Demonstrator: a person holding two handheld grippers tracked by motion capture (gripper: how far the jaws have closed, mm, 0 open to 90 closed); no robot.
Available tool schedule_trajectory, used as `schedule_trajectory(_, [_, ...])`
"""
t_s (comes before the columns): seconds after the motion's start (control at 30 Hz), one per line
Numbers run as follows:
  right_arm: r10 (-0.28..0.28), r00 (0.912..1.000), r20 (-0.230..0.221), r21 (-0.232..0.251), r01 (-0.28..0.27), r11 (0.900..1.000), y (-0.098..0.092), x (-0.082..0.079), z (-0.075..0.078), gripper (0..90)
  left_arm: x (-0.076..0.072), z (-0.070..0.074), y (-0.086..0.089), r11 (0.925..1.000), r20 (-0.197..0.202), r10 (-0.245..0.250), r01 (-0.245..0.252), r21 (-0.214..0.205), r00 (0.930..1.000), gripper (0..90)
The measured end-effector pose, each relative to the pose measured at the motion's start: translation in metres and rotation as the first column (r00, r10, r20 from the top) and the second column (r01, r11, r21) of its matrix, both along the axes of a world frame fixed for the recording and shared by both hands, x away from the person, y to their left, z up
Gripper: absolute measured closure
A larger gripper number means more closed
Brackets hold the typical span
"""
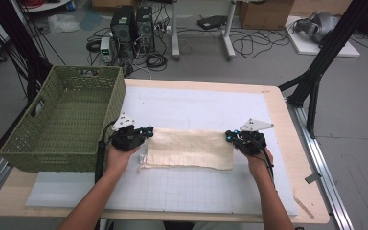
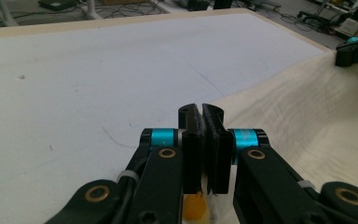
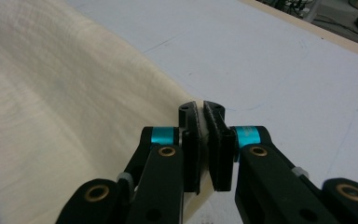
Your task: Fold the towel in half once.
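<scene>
The cream cloth (image 1: 190, 148) lies on the white mat (image 1: 196, 110) of the surface, a little nearer than the middle, and each of its short ends is held by one tool. The left tool (image 1: 145, 132) is closed on the left end, and in the left gripper view its two black jaws stand almost together with only a thin slit, the fabric edge running in below them. The right tool (image 1: 230, 135) is closed in the same way on the right end; in the right gripper view a pale strip of fabric sits between the pads.

I judge that the two ends are pinched so the cloth stays stretched and flat between the hands (a limp fabric would otherwise sag or wrinkle), and so that it can be lifted or folded as one piece. The green woven basket (image 1: 38, 139), standing at the left edge of the surface, is probably the place where it must go at the end.

The long axis of the cloth runs left to right, nearly parallel to the near edge of the surface, and the short ends point to the two hands
</scene>
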State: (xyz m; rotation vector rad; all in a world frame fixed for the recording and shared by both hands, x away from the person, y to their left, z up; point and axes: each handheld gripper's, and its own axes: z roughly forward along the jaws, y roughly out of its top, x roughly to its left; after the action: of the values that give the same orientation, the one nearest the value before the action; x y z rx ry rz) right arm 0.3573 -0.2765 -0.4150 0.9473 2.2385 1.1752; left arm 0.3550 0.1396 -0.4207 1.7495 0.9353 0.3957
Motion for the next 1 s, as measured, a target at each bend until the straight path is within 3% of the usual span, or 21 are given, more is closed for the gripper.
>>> schedule_trajectory(0.4, [0.031, 0.9995, 0.011, 0.020, -0.032, 0.9993, -0.003, -0.017, 0.001, 85.6, -0.014, -0.001, 0.001, 0.9993, 0.016, -0.033, 0.033, 0.021, 0.9993, 86.0])
schedule_trajectory(1.0, [0.026, 0.9989, 0.040, 0.075, -0.029, 0.9967, -0.004, -0.030, -0.006, 85.6, -0.022, -0.001, 0.004, 0.9993, 0.044, -0.037, 0.037, -0.005, 0.9984, 86.0])
